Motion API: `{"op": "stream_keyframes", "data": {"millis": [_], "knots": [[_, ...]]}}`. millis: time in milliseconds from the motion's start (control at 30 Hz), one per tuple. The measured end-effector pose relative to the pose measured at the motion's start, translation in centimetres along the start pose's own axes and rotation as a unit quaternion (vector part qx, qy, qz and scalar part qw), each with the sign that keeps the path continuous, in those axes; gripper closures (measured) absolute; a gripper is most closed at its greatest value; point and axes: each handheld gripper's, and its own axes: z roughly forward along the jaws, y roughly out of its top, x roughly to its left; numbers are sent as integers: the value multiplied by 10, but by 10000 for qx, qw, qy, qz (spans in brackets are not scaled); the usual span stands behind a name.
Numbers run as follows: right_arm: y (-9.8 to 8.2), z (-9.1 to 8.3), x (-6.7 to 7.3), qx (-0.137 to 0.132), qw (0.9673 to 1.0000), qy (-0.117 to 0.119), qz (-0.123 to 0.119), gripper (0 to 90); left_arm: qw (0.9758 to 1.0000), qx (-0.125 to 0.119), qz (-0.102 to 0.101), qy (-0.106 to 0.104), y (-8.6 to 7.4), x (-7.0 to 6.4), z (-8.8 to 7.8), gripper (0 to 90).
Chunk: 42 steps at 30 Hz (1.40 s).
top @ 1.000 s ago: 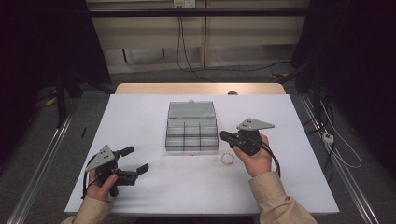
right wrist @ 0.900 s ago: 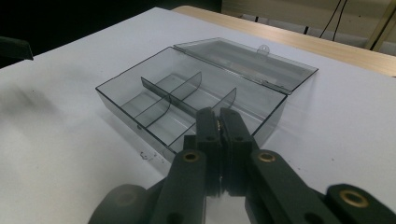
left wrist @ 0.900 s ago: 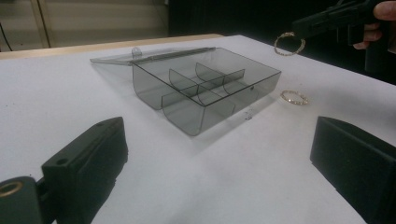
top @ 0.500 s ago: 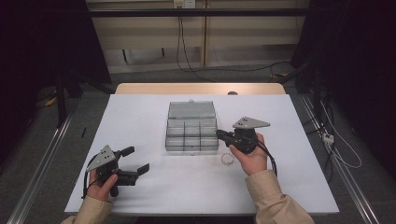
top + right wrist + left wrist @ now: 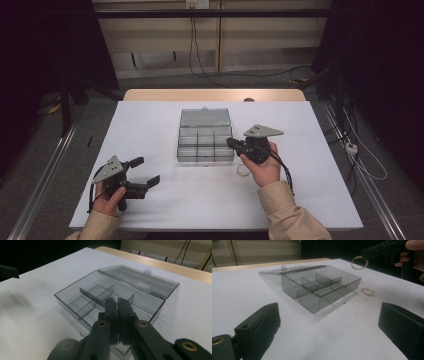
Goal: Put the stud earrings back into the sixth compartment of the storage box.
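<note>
The right gripper (image 5: 231, 142) hangs over the near right corner of a smoke-grey clear plastic box (image 5: 205, 145), jaws pinched tight on a thin gold ring (image 5: 359, 262). From the left gripper view the ring dangles from the jaw tips in mid-air above the box's edge: a slim hoop with a finely beaded or twisted surface, hanging roughly upright and open through the middle. In the right gripper view just a sliver of gold (image 5: 116, 306) shows between the closed pads.

A second ring (image 5: 368, 292) of the same make lies flat on the white table (image 5: 150, 125), just beside the box's right side and close to the person's right hand (image 5: 262, 167).

The box sits mid-table with its lid (image 5: 205, 118) folded back flat behind it. Curved dividers split it into small compartments, all transparent down to the table.

The left gripper (image 5: 147, 172) rests on the table well to the left of the box, jaws spread wide with nothing between them.
</note>
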Motion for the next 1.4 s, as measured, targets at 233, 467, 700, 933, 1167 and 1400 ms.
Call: {"op": "stream_keyframes", "data": {"millis": [233, 467, 700, 933, 1167, 1400], "knots": [[-1, 8, 4, 44, 10000, 33, -58, 883, 10000, 1, -2, 11, 0, 0, 0, 39], [-1, 13, 4, 45, 10000, 44, -30, 882, 10000, 29, 23, 17, 0, 1, 0, 39], [-3, 18, 4, 89, 9999, 84, 10, 883, 10000, 17, 4, -4, 0, 0, 0, 39], [-4, 24, 2, 130, 9999, 67, 30, 882, 10000, 25, -5, -7, -1, 0, 0, 39], [-7, 29, 0, 179, 9998, 30, 18, 882, 10000, 28, -2, -10, -1, 0, 1, 39], [-10, 34, -2, 249, 9997, -31, -34, 881, 10000, 33, -26, -15, -1, 1, 1, 39]]}}
